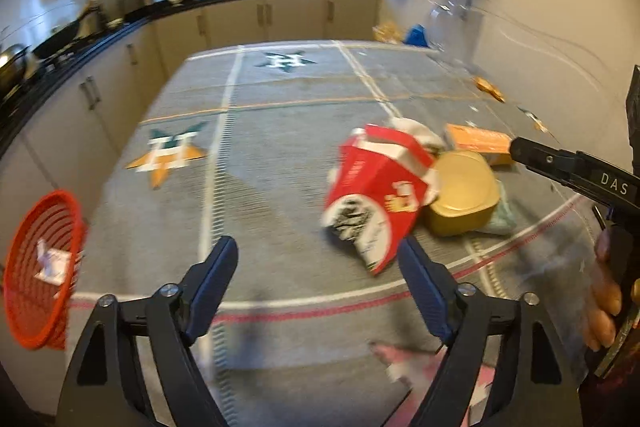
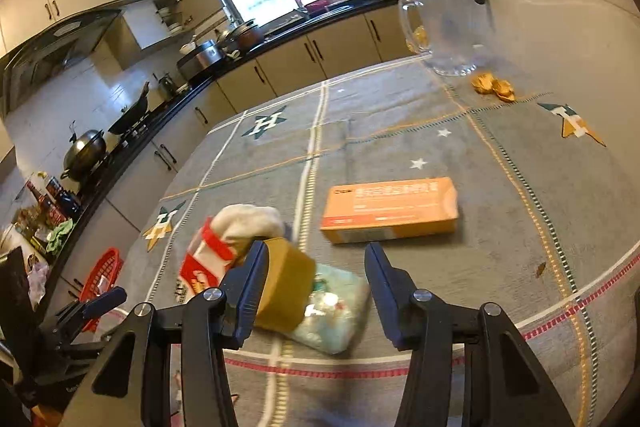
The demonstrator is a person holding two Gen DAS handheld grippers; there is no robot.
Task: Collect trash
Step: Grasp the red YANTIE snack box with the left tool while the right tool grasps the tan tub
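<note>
Trash-gathering stage, with most of the pile not yet in the bin. On the grey patterned cloth: a cluster of litter made up of a crumpled red carton, a gold lidded tub touching it on the right, a pale green packet under the tub's near side, a white wad behind, and an orange box lying flat just beyond. Further off near the wall, crumpled gold wrappers beside a clear glass jug. At the far left edge of the table, a red mesh basket, tilted, holding one white scrap.

Left gripper: jaws spread wide, nothing between them, aimed just left of the red carton. Right gripper: jaws parted, empty, hovering over the tub and green packet, pads pressing on nothing.

Next, probably: lower one gripper onto a single piece, close on a firm edge, carry left to the basket. Likely risk: the carton crushing or slipping, neighbours dragged along.
</note>
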